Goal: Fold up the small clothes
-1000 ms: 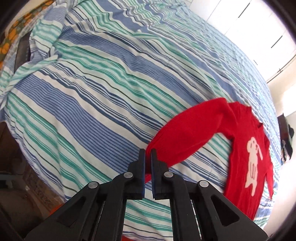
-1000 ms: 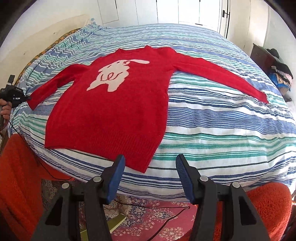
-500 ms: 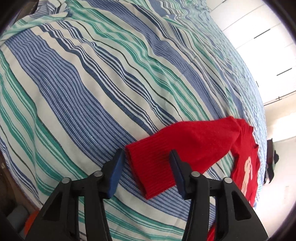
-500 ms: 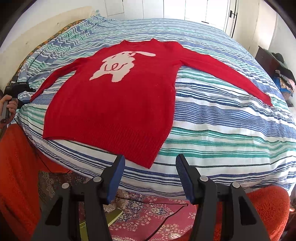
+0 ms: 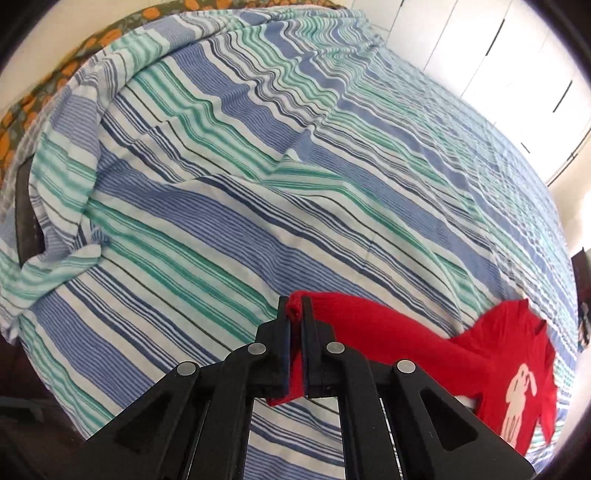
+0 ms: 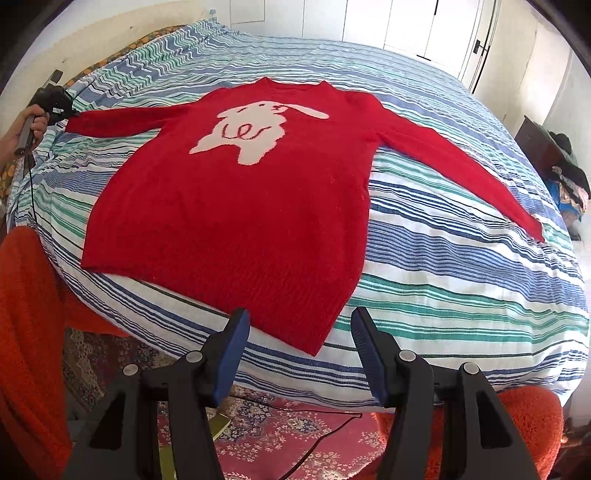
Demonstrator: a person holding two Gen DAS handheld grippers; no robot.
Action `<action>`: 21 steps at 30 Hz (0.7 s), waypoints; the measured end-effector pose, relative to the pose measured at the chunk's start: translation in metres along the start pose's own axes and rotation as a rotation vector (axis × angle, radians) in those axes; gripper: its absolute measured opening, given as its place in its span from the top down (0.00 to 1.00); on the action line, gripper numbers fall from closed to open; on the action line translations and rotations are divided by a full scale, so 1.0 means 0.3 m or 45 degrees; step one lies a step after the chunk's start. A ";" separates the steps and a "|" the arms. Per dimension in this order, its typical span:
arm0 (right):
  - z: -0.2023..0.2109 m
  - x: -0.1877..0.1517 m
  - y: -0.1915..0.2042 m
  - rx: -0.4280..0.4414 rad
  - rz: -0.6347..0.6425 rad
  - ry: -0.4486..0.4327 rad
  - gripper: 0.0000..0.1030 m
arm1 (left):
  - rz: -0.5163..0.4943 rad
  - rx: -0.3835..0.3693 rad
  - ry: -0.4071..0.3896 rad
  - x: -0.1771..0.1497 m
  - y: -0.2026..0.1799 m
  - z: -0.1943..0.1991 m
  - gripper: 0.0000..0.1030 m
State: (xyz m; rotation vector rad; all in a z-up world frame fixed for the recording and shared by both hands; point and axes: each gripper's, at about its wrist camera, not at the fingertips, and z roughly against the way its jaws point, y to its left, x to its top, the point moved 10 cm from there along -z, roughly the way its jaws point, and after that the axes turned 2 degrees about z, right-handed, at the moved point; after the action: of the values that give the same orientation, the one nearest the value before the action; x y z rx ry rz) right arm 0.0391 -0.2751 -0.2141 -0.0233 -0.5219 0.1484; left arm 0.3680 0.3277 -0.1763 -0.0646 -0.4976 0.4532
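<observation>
Across the striped bed (image 6: 461,295) our left gripper (image 5: 295,314) pinches the red sweater (image 6: 236,206) cuff to fold the sleeve; the right gripper (image 6: 299,332) waits with jaws spread.

A home bedroom: a wide bed (image 6: 461,280) under a blue, green and white striped cover fills the room, white panelled wardrobe doors (image 6: 413,26) stand behind it, and a patterned red rug (image 6: 280,435) lies on the floor at its foot.

A bed (image 6: 443,295) wears a blue, green and white striped cover. A patterned red rug (image 6: 295,435) lies below it, white doors (image 6: 406,26) behind.
</observation>
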 end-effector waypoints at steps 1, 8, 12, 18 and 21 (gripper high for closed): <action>-0.001 0.005 0.000 -0.005 -0.001 -0.001 0.45 | -0.004 0.034 0.020 0.001 0.021 -0.028 0.98; 0.013 0.048 0.011 -0.027 0.026 -0.003 0.45 | 0.006 0.167 0.186 -0.137 0.110 -0.201 0.98; 0.041 0.206 0.097 0.178 0.055 -0.036 0.44 | -0.063 0.124 0.124 -0.211 0.119 -0.170 0.98; -0.081 0.772 0.298 0.499 0.262 -0.134 0.38 | -0.108 0.072 0.083 -0.254 0.117 -0.141 0.98; -0.247 1.076 0.453 0.561 0.485 -0.142 0.36 | -0.133 0.069 0.069 -0.249 0.109 -0.136 0.98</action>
State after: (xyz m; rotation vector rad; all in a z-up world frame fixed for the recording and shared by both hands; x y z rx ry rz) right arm 0.3341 -0.0919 -0.1266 0.3189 -0.5831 0.6374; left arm 0.3158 0.3266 -0.2508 0.0012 -0.4329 0.3618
